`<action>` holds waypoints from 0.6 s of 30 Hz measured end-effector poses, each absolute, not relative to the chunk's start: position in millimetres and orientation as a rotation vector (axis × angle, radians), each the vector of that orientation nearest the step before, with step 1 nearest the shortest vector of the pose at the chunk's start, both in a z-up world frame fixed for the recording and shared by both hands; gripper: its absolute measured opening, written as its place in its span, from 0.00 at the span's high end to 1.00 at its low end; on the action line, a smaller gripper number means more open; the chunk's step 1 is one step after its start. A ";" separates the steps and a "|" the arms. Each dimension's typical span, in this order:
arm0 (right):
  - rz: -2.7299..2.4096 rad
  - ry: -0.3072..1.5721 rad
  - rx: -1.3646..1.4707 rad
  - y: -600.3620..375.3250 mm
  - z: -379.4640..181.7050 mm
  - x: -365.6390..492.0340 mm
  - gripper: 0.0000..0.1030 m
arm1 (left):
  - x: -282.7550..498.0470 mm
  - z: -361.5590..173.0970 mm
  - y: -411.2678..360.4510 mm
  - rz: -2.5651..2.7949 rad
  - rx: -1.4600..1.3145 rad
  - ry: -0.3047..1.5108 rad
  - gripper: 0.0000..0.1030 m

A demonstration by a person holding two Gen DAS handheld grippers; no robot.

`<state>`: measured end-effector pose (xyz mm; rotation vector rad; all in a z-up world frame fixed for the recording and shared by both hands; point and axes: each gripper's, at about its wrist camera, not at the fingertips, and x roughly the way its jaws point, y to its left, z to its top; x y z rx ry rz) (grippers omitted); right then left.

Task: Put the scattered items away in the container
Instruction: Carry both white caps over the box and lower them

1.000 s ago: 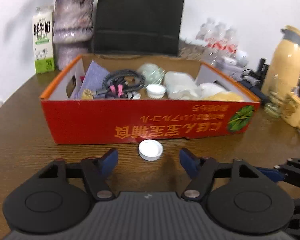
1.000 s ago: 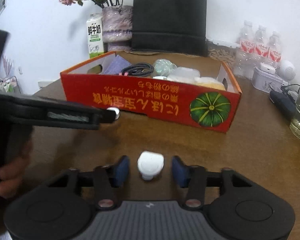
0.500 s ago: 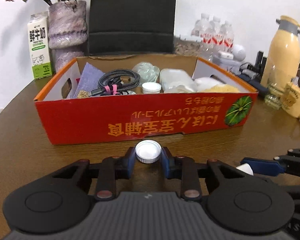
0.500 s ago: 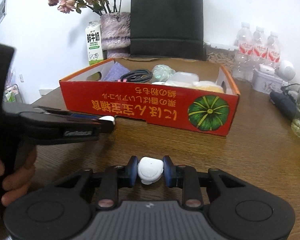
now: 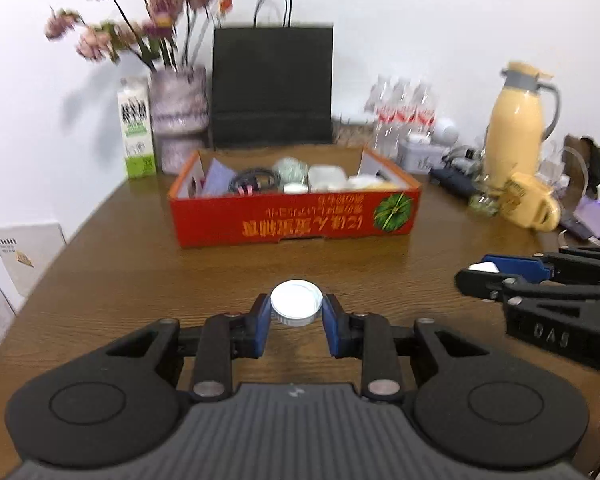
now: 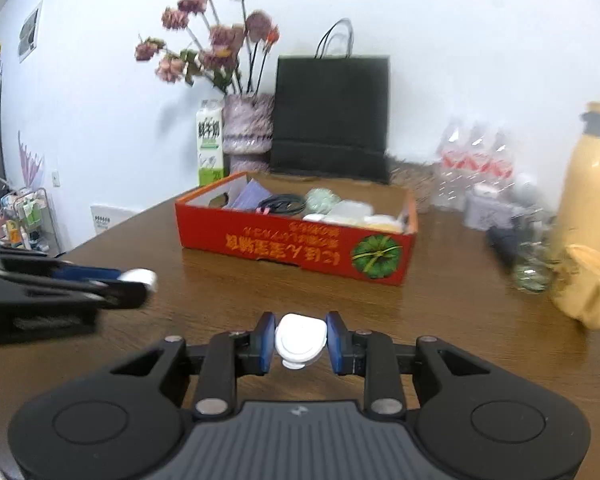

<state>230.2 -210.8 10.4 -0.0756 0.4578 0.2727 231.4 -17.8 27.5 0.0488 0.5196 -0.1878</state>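
Red cardboard box is sitting open-topped at about 12 o'clock on the brown wooden table, already holding a coiled black cable, a purple cloth and several pale items. A wide strip of bare tabletop is lying between its near wall and both tools.

Left gripper is closing its blue pads on the sides of a white bottle cap, jaws standing narrow, cap held clear of the wood. Right gripper is pinching a small white plastic lid the same way, jaws nearly together. In the left wrist view the right tool is reaching in at 3 o'clock; in the right wrist view the left tool is reaching in at 9 o'clock, so the two are travelling side by side, apart.

Behind the box, a black paper bag and a vase of dried flowers with a milk carton are crowding the far edge from 11 to 12 o'clock. A yellow thermos jug and water bottles are filling the 1 to 2 o'clock side. The table's left edge is curving away at 9 o'clock.
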 end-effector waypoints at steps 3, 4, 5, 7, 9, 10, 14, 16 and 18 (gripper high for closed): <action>0.266 0.426 -0.072 -221.4 28.9 195.1 0.75 | 192.7 44.8 -9.8 -0.219 0.039 0.478 0.73; 0.270 0.419 -0.076 -224.2 34.4 183.8 0.75 | 182.2 49.4 -7.3 -0.231 0.037 0.468 0.73; 0.275 0.416 -0.077 -226.8 38.6 174.5 0.75 | 171.3 54.4 -4.1 -0.239 0.034 0.453 0.73; 0.289 0.414 -0.080 -229.3 48.3 154.2 0.75 | 152.7 62.6 0.2 -0.245 0.035 0.427 0.73; 0.304 0.412 -0.091 -227.3 54.4 137.7 0.75 | 134.4 66.6 5.4 -0.248 0.026 0.412 0.73; 0.306 0.408 -0.098 -224.3 55.4 128.4 0.75 | 127.2 66.2 7.5 -0.250 0.015 0.418 0.73; 0.305 0.415 -0.062 -213.8 51.8 93.2 0.75 | 96.7 54.9 14.6 -0.305 -0.068 0.469 0.73; 0.347 0.429 -0.010 -213.9 52.3 77.8 0.75 | 84.6 50.2 20.2 -0.361 -0.131 0.503 0.73; 0.372 0.432 -0.012 -211.6 54.2 66.0 0.75 | 75.8 50.0 23.2 -0.378 -0.157 0.514 0.73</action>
